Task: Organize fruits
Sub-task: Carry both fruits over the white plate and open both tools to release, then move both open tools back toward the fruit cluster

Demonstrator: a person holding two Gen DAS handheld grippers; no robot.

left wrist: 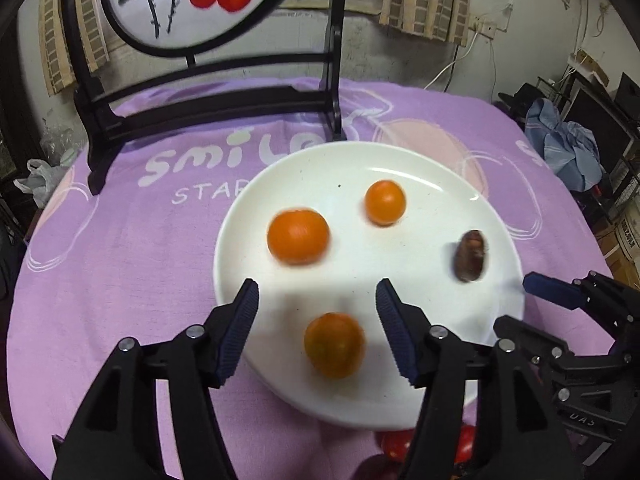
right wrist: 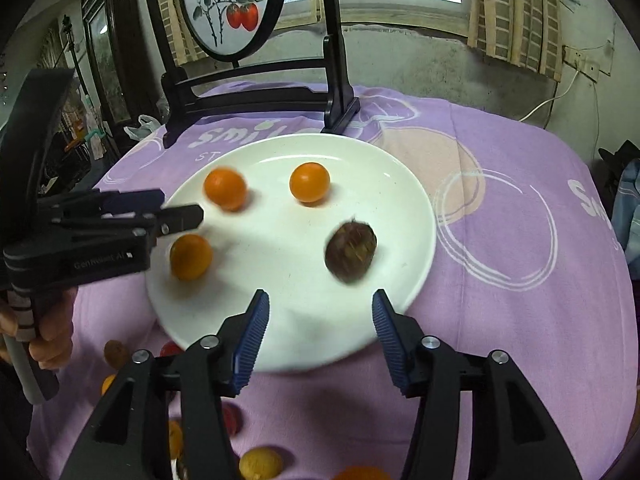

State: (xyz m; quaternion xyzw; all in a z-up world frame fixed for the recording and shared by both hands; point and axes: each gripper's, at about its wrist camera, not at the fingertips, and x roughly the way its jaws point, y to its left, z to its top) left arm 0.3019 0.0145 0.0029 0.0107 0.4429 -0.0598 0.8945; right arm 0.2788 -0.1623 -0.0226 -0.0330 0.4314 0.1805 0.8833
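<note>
Both grippers spread apart, nothing clamped: left gripper (left wrist: 316,300) above one orange fruit (left wrist: 334,345), right gripper (right wrist: 320,312) near the brown fruit (right wrist: 351,251). All sitting on the white plate (left wrist: 352,160).

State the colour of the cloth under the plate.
Purple cloth, with white lettering and circles; right wrist view shows it best.
</note>
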